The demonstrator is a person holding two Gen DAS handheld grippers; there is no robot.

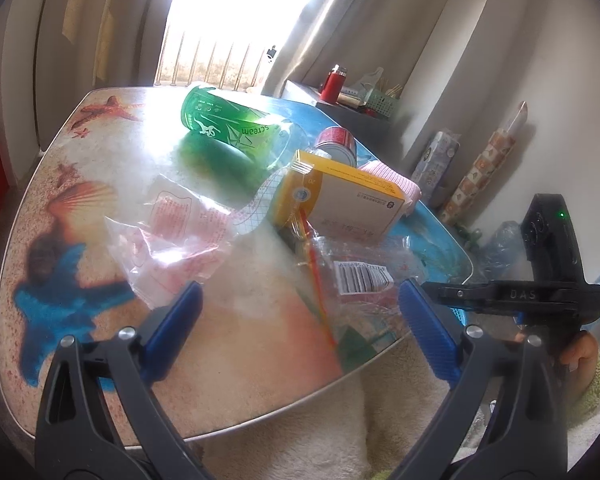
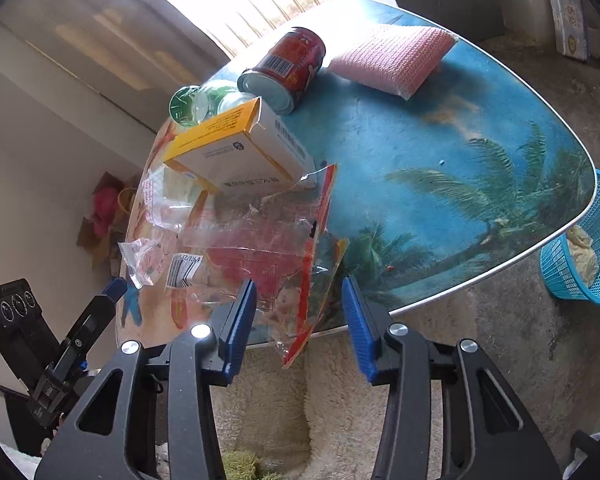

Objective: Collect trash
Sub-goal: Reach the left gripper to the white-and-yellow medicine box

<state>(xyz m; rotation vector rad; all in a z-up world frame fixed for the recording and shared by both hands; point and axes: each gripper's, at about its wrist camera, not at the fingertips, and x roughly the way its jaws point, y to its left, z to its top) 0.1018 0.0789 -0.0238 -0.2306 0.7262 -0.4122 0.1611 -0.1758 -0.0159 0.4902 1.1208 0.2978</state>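
Trash lies on a beach-print table (image 2: 440, 148): a green bottle (image 1: 236, 128) on its side, a red can (image 2: 292, 60), a yellow and white box (image 2: 236, 152), crumpled clear wrappers (image 1: 172, 232) and a clear wrapper with a red edge and barcode (image 2: 268, 256). My right gripper (image 2: 300, 320) is at the table's near edge. Its jaws stand apart on either side of that wrapper's overhanging corner, and the pads do not press on it. My left gripper (image 1: 300, 312) hovers open over the near table, empty, just short of the crumpled wrappers. The right gripper (image 1: 440, 292) shows side-on at the right of the left wrist view.
A pink sponge-like pad (image 2: 392, 60) lies behind the can. A blue mesh basket (image 2: 580, 264) with crumpled paper in it stands on the floor beyond the table's right corner. A fluffy cream rug (image 2: 340, 400) lies below the table edge. Rolls and packs lean on the wall (image 1: 480, 168).
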